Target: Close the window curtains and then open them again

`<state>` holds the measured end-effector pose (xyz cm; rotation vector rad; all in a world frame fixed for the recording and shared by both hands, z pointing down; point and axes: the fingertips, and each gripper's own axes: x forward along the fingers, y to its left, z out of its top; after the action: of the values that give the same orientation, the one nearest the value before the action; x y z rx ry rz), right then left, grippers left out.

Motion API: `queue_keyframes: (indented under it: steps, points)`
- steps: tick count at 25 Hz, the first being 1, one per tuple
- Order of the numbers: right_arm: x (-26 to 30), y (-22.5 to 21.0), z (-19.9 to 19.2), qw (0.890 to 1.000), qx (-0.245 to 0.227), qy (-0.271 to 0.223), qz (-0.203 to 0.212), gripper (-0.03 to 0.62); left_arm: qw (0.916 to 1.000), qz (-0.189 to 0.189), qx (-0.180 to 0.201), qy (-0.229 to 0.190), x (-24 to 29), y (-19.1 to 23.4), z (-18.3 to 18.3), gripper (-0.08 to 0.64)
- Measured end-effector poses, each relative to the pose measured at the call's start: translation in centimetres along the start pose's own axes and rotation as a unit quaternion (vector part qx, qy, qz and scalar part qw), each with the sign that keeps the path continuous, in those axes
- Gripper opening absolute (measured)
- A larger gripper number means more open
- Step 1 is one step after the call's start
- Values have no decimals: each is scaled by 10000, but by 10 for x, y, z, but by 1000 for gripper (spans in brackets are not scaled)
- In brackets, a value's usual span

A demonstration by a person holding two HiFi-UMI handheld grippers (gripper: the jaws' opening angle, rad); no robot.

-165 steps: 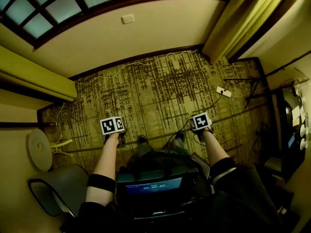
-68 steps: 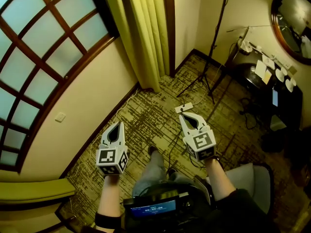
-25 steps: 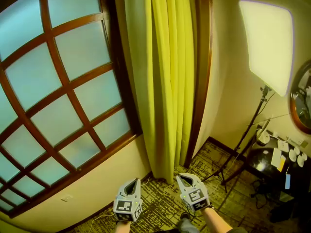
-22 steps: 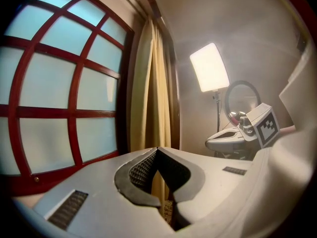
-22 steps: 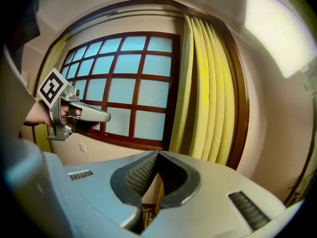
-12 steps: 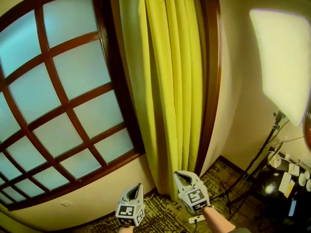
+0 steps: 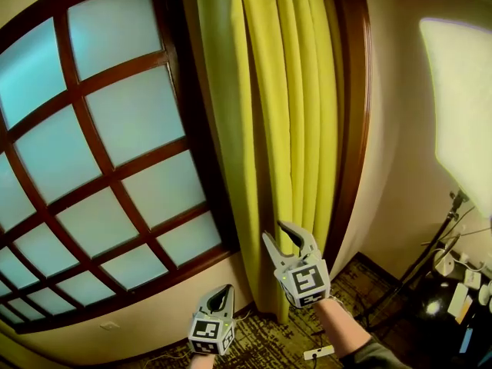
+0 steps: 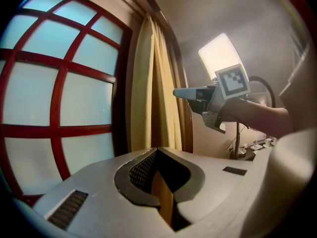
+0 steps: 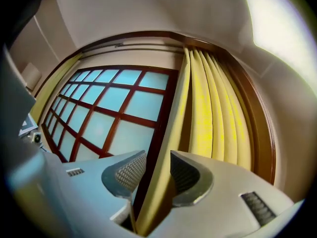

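Observation:
A yellow-green curtain (image 7: 277, 114) hangs bunched at the right side of the red-framed window (image 7: 100, 144). My right gripper (image 7: 277, 233) is raised in front of the curtain's lower part. Its jaws have just been opening and stand apart. In the right gripper view, the curtain's (image 9: 213, 103) leading edge runs down through the gap of the right gripper (image 9: 157, 167), and the pads do not press on it. My left gripper (image 7: 224, 290) stays low beside the wall under the window, shut and holding nothing. The left gripper view shows the left gripper (image 8: 157, 155), the curtain (image 8: 151, 93) and the right gripper (image 8: 177, 92).
A bright light panel (image 7: 461, 106) on a stand glows at the right. Below it is a dark table (image 7: 461, 298) with small items. A white power strip (image 7: 317, 353) lies on the patterned carpet (image 7: 261, 344). The window's dark wooden frame (image 7: 350, 129) borders the curtain on the right.
The head view swung from the floor up to the right-hand curtain. My right gripper rose towards the curtain and its jaws opened. My left gripper stayed low and shut.

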<state>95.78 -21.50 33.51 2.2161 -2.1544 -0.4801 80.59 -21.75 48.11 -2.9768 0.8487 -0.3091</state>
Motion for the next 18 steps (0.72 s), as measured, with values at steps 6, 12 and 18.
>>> queue_keyframes:
  steps: [6, 12, 18]
  points:
    - [55, -20, 67, 9972, -370, -561, -319, 216, 9997, -231, -27, -63, 18, 16, 10, 0]
    - [94, -30, 113, 9921, -442, -985, -639, 331, 9989, -353, -70, -306, 24, 28, 29, 0]
    - [134, -54, 152, 9849, -637, -1224, -1049, 364, 9988, -412, -156, -228, 30, 51, 17, 0]
